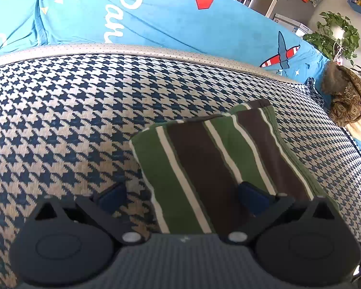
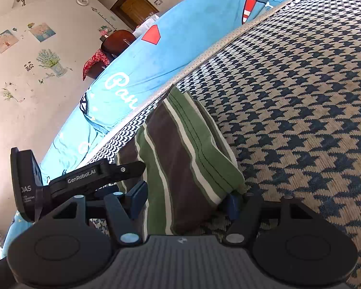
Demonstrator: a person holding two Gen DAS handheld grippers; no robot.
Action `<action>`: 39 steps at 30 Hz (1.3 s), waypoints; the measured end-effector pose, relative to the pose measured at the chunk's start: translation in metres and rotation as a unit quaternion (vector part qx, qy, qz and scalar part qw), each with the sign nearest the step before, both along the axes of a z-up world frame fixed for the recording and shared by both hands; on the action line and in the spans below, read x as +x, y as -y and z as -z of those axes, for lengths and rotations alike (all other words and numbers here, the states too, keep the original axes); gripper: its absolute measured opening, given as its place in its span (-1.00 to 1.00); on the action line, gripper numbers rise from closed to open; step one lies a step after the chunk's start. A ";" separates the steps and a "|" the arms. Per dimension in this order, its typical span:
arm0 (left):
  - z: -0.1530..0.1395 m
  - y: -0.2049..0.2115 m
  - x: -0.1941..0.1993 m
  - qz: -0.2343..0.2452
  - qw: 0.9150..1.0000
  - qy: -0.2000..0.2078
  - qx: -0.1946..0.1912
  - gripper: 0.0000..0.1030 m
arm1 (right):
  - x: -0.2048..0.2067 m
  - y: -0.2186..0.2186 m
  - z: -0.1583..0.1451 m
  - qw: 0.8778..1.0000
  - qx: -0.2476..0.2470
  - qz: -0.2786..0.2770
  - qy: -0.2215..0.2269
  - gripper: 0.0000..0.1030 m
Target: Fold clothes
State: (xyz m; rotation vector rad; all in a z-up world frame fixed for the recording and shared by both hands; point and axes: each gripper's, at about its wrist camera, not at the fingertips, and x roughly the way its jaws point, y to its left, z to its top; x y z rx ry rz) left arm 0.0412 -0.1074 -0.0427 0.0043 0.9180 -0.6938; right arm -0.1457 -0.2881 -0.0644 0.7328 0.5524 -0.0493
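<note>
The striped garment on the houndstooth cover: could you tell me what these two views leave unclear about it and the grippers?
- Striped garment: its near edge is hidden by the left gripper body in the left wrist view, so the garment type is unclear.
- Right gripper, right wrist view: one finger is tucked under the fold; contact cannot be judged.
- Houndstooth cover: cut off by the frame edges.

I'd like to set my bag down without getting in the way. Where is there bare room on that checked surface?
The houndstooth cover lies bare left of the folded striped garment, up to the grey edging by the blue sheet. Another bare stretch lies to the garment's right in the right wrist view. It is crowded at the garment, where the left gripper and right gripper sit open.
</note>
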 end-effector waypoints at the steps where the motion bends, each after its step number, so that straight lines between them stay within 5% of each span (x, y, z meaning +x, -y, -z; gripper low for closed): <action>1: 0.001 0.002 0.002 0.005 1.000 0.001 -0.001 1.00 | 0.003 0.000 0.000 1.000 -0.001 -0.002 0.001 0.28; 11: 0.004 0.024 0.011 0.047 0.999 0.010 -0.023 0.99 | 0.017 0.002 0.003 1.000 -0.014 -0.014 0.010 0.27; 16: 0.005 0.026 0.010 0.039 0.999 0.016 -0.031 0.93 | 0.025 0.004 0.004 1.000 -0.022 -0.007 0.007 0.06; 21: 0.002 0.022 0.006 0.030 0.999 0.018 -0.032 0.44 | 0.026 0.010 0.004 1.000 -0.019 0.006 0.001 -0.34; 24: 0.000 0.017 0.003 0.026 0.999 0.016 -0.041 0.29 | 0.024 0.012 0.006 1.000 -0.018 0.010 0.001 -0.39; 27: 0.002 0.016 0.000 0.030 0.999 0.023 -0.036 0.29 | 0.024 0.009 0.004 1.000 -0.028 0.010 0.001 -0.36; 29: 0.007 0.015 0.002 0.029 0.999 0.013 -0.041 0.53 | 0.025 0.007 0.003 0.999 -0.036 0.010 0.002 -0.35; 32: 0.009 0.018 0.001 0.024 0.999 0.017 -0.042 0.57 | 0.025 0.005 0.001 0.999 -0.047 0.010 0.002 -0.33; 39: 0.001 0.021 -0.011 0.017 0.999 0.040 -0.024 -0.02 | 0.026 -0.001 -0.002 0.997 -0.072 0.011 0.003 -0.47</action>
